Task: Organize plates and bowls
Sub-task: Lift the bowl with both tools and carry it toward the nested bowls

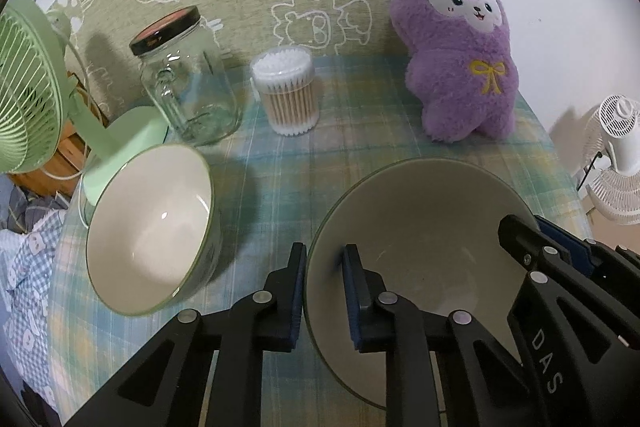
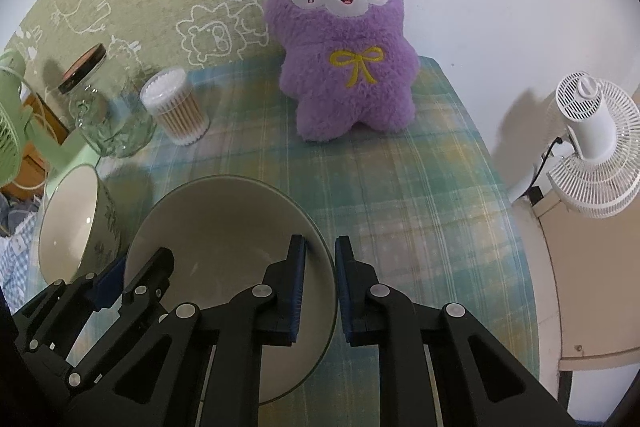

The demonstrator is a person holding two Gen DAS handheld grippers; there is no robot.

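Two bowls on a checked tablecloth [image 1: 360, 131], both upright. Big bowl [image 1: 420, 247] sits near the front edge, centre-right in left wrist view; smaller bowl [image 1: 148, 227] to its left, apart from it, w/ leaf print on its outer wall in right wrist view.

Left gripper [image 1: 325, 291] straddles the big bowl's left rim: one finger outside, one inside. Gap betw. pads looks wider than the rim; can't tell if they press it.

Right gripper [image 2: 320, 291] does the same on the opposite rim, one finger inside, one outside. Small gap shows betw. outer pad and rim; contact unclear, can't tell if it clamps.

Each gripper shows in the other's view, at the far side of the bowl.

Behind the bowls, L to R: green fan [image 1: 28, 99], base next to small bowl; glass jar [image 1: 188, 83] w/ black lid; tub of cotton swabs [image 1: 286, 91]; purple plush toy [image 1: 460, 47] at the back, against the wall. White fan [image 2: 596, 147] off the table to the right.
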